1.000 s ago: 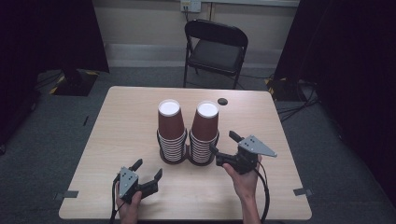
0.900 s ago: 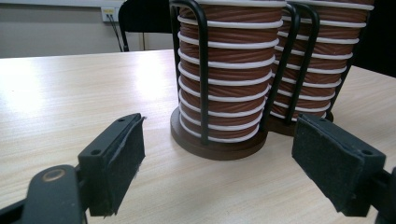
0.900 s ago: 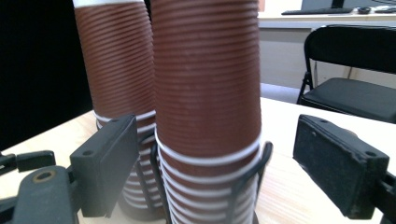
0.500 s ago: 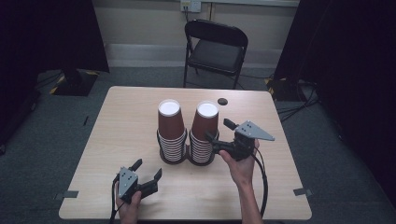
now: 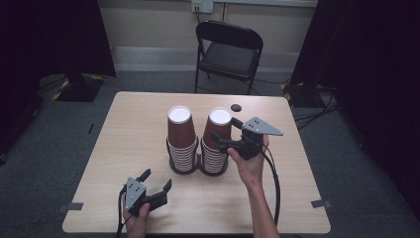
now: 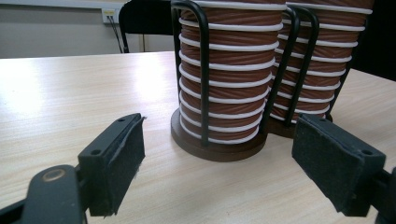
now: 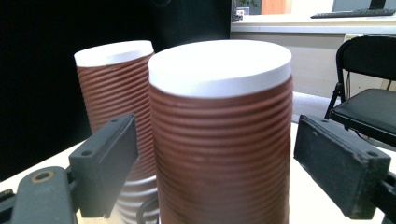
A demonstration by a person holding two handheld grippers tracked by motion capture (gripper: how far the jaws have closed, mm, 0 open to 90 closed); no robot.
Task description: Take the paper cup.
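From above, my right hand-held gripper point(image 5: 224, 134) reaches the right stack of ribbed brown paper cups point(image 5: 216, 144) on the desk point(image 5: 124, 129), my left hand-held gripper point(image 6: 233, 158) waits apart near the racks, and my right view shows jaws straddling, not squeezing, the top cup point(image 7: 219, 140), ready to lift.

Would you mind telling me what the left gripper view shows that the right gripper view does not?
Left gripper view: the black wire holders and round brown bases around the bottoms of the stacks, on the wooden table. Right gripper view: the white upturned bottoms of the top cups, with the right gripper open around the nearer one. Both: two brown ribbed cup stacks and the folding chair.
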